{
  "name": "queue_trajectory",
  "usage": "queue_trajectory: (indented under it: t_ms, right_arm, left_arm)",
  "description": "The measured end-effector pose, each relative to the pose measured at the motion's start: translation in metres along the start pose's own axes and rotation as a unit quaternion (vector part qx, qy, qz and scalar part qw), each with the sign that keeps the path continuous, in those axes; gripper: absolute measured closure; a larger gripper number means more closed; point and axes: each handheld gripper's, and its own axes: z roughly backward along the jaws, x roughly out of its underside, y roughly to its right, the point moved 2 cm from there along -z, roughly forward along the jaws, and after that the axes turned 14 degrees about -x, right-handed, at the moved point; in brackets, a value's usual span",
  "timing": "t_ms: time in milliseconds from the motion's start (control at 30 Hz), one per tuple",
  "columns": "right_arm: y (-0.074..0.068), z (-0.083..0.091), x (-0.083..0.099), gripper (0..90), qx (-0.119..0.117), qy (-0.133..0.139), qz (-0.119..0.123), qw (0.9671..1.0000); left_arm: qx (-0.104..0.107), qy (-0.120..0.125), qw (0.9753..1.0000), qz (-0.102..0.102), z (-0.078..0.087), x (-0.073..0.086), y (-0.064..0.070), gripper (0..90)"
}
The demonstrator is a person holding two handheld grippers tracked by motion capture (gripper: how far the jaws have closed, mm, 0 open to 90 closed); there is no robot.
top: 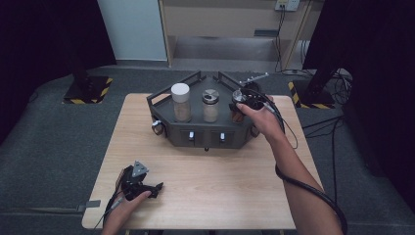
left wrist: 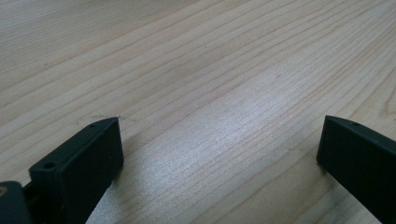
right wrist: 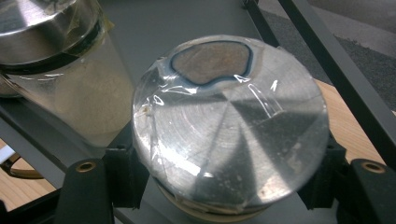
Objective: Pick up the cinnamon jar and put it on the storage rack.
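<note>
**Right fingers clamp the metal-lidded jar in the rack**

Here the metal-lidded jar (right wrist: 229,126) stands at the right end of the dark rack (top: 205,134), beside a second steel-capped jar (right wrist: 56,60). The right gripper (right wrist: 224,182) has its fingers closed around it just below the lid. Judged step: grasp made; next calls for a straight lift clear of the rail. The left gripper (left wrist: 219,154) rests on the bench (left wrist: 196,60), fingers spread wide.

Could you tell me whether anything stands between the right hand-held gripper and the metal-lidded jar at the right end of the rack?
Nothing visible does. The right hand-held gripper already has its jaws on either side of the jar, just under its lid; the neighbouring jar stands clear.
</note>
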Motion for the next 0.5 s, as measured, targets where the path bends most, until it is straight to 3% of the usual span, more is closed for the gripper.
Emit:
queue_trajectory:
  t_ms: [400,500]
  right_arm:
    - [-0.0003,-0.0002,0.0013,31.2,0.001,0.002,0.000,1.0000]
    - [-0.0009,-0.0003,0.0011,27.5,0.004,-0.001,0.002,1.0000]
  left_arm:
    - [0.000,0.000,1.0000,0.000,0.0000,0.0000,0.0000,0.0]
    - [0.000,0.000,1.0000,0.000,0.0000,0.0000,0.0000,0.0]
